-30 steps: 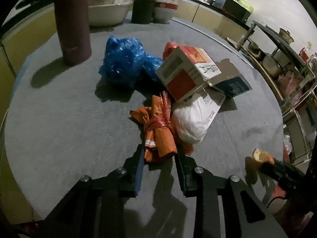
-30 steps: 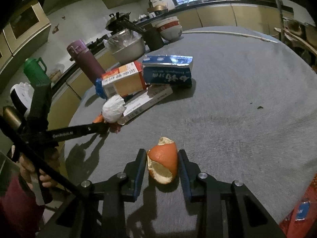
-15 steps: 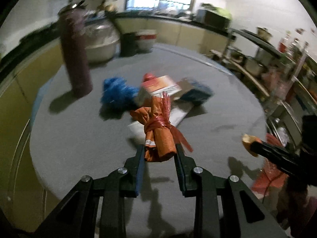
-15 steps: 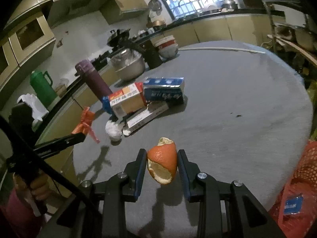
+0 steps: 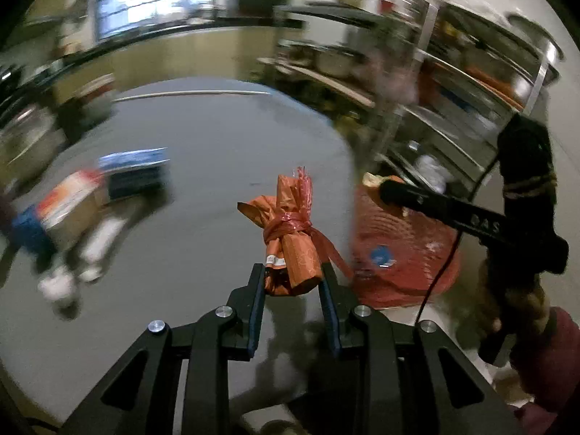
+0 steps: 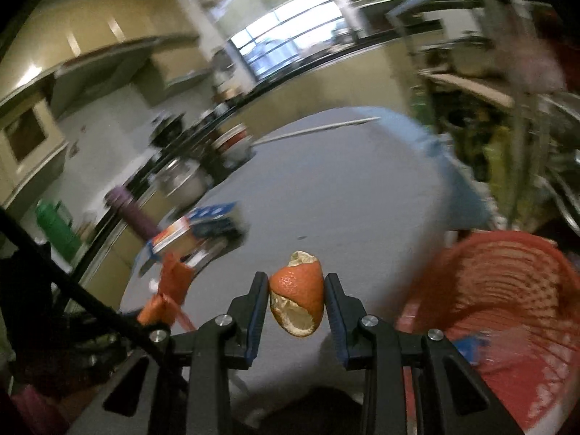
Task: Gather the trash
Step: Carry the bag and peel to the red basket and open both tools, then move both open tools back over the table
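Note:
My left gripper (image 5: 291, 279) is shut on a tied orange plastic bag (image 5: 290, 239), held in the air above the grey round table (image 5: 203, 166). My right gripper (image 6: 296, 293) is shut on a piece of orange peel (image 6: 299, 293), also lifted off the table. A red mesh trash basket (image 6: 507, 308) stands beyond the table's right edge; in the left wrist view the basket (image 5: 398, 246) lies below the right gripper's arm (image 5: 453, 214). In the right wrist view the orange bag (image 6: 170, 286) shows at lower left.
Cartons and a white wad (image 5: 90, 195) lie blurred on the table's left part. A purple flask (image 6: 134, 214), bowls and a green jug (image 6: 54, 221) stand at the far side. Metal shelves with pots (image 5: 453, 83) rise to the right. A person's hand and red sleeve (image 5: 536, 333) hold the right gripper.
Both grippers lifted their loads off the table and swung right towards the red basket. The bag left the pile, and the views are now blurred and tilted.

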`<control>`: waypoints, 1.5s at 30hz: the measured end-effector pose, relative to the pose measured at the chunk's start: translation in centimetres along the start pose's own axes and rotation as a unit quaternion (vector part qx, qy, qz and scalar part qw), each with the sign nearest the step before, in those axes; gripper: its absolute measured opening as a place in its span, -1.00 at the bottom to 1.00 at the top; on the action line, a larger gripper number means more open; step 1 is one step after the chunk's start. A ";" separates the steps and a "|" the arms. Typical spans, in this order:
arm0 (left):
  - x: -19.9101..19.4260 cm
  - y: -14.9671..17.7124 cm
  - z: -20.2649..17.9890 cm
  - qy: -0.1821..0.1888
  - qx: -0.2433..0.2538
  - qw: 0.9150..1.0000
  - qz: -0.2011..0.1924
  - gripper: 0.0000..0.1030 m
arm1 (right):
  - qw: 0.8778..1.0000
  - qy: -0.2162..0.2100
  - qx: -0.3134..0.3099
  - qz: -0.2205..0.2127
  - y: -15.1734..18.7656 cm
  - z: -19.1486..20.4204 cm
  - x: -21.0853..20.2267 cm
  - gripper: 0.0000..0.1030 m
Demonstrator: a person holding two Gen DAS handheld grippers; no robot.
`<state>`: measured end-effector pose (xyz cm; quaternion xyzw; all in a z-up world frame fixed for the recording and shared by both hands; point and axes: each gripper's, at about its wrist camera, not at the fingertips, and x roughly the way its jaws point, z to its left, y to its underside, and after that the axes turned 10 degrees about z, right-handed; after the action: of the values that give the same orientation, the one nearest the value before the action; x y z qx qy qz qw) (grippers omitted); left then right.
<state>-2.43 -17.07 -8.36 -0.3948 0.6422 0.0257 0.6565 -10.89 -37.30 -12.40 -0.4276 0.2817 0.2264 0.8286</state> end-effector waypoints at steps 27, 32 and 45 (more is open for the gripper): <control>9.2 -4.8 -9.7 0.043 0.084 0.991 0.091 0.27 | 0.981 0.020 0.178 -0.079 2.2 -13.9 -8.9 0.38; 6.6 -2.4 -5.1 -0.005 0.036 0.996 0.077 0.27 | 0.987 0.007 0.153 -0.055 1.5 -11.4 -6.4 0.38; -3.0 6.2 15.8 -0.142 -0.214 0.966 0.009 0.38 | 0.998 -0.037 0.029 0.045 -0.9 1.0 3.1 0.38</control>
<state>6.69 -2.71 -10.98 -0.5124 0.5260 0.2243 0.6407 -7.82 -36.55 -13.44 -0.3816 0.2764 0.2703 0.8396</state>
